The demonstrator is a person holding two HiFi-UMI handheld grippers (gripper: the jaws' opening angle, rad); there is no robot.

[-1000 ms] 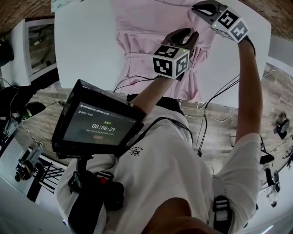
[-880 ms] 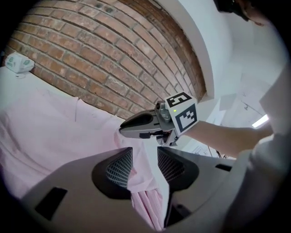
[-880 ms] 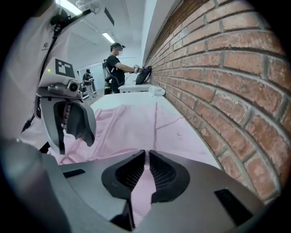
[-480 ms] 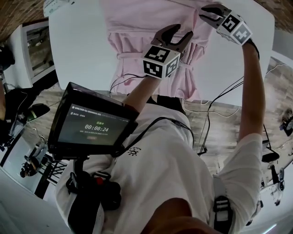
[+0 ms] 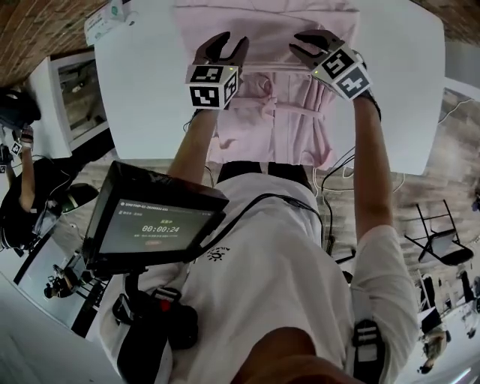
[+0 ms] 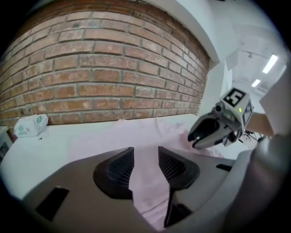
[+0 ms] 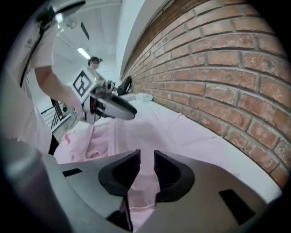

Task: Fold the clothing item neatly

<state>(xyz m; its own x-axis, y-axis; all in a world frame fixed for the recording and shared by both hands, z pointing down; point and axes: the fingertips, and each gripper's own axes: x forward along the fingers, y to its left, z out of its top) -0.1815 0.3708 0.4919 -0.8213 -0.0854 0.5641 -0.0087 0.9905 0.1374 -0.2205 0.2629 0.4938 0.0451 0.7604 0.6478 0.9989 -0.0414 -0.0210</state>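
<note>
A pale pink garment [image 5: 277, 105] lies spread on the white table [image 5: 142, 82], with its hem hanging over the near edge. My left gripper [image 5: 229, 43] hovers over the garment's left part. Its jaws have just been opening, and in the left gripper view [image 6: 145, 157] only cloth lying below shows in the gap, with nothing pinched. My right gripper [image 5: 304, 43] is over the right part near a bunched fold. Its jaws have also just been opening. They stand apart above the cloth [image 7: 154, 132] in the right gripper view [image 7: 146, 159].
A brick wall [image 6: 104, 77] runs along the table's far side. A white tissue packet [image 5: 109, 19] sits at the far left corner. Cables [image 5: 337, 172] hang below the near edge. A screen device [image 5: 154, 225] is mounted on the person's chest.
Both grippers' jaws have spread apart. The left gripper has moved left across the garment, away from the bunched fold. The right gripper has shifted a little toward the middle.
</note>
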